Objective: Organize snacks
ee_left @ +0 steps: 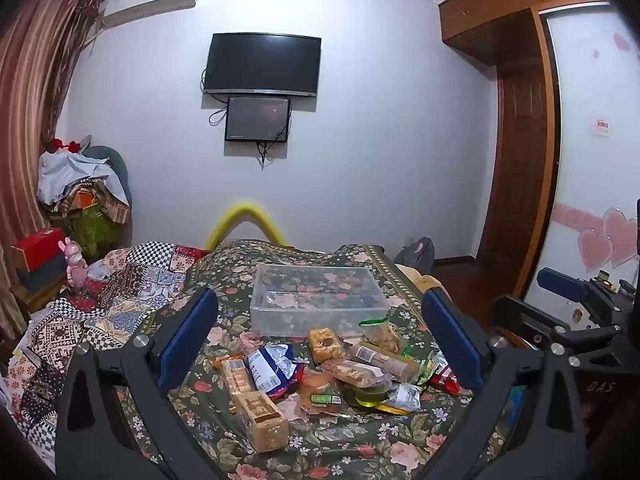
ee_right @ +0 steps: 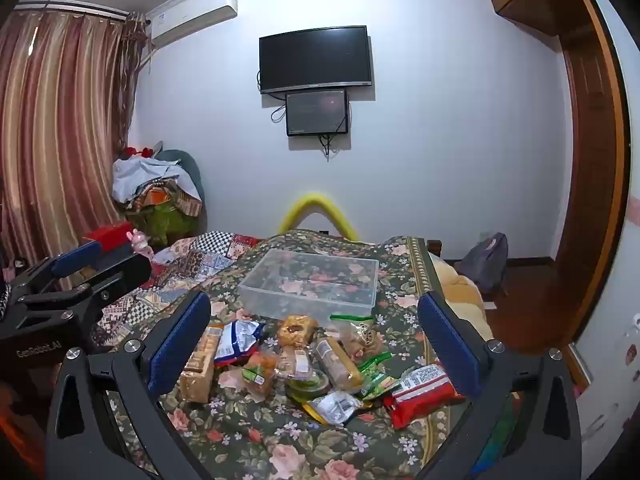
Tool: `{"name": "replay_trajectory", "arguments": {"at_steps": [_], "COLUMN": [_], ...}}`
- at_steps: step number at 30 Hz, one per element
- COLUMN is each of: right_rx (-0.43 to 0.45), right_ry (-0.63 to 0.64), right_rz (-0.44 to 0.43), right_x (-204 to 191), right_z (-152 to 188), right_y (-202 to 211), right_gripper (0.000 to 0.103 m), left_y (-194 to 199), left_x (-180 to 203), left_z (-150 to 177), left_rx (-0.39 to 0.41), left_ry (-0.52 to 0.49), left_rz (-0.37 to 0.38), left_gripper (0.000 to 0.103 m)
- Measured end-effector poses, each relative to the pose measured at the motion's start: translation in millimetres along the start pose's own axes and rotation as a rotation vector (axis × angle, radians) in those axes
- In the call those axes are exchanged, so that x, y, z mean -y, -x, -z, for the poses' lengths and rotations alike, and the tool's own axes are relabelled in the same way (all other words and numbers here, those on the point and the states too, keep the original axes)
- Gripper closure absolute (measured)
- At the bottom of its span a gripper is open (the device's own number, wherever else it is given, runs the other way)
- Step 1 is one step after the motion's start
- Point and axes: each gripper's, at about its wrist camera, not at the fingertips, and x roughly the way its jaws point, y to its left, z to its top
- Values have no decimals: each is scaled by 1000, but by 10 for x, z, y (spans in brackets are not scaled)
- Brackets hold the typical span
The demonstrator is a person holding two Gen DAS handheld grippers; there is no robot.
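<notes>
Dark green floral cloth (ee_right: 280, 432), clear box (ee_right: 312, 284), red packet (ee_right: 424, 394), blue-white packet (ee_right: 236, 338), patchwork checkered quilt (ee_left: 120, 292)

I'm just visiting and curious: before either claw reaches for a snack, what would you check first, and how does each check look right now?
1. Left gripper open, holding nothing: ok.
2. Right gripper open, holding nothing: ok.
3. Clear box has room: ok, looks empty.
4. Snacks within view: ok, piled before the box on the floral cloth.
5. Single snack easy to grab: ok, the red packet lies at the pile's edge.
6. Box has a lid nearby: cannot tell.
</notes>
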Motion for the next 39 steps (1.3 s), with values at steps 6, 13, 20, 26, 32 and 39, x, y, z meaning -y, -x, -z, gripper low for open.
{"name": "replay_trajectory", "arguments": {"at_steps": [6,13,20,26,32,39], "right_rx": [3,1,7,8,8,12], "right_ry": [-3,-11,-16,-18,-19,-20], "right_rz": [-7,-8,-4,-4,-6,-7], "right_x": [-4,13,16,17,16,7], "right_z": [-2,-9,-17,-41,-58,-79], "right_y": [7,-5,24,41,46,63], "right_gripper": [0,0,0,0,0,0], "left_y": [-1,25,16,16,26,8], "left_x": [-11,-40,36,34,32,43], "left_z": [0,-4,11,19,16,19], "left_rx": [0,1,8,7,7,9], "left_ry": [14,5,-12,-11,-10,-9], "left_rz": [19,19,16,20,22,23], "left_gripper": [0,0,0,0,0,0]}}
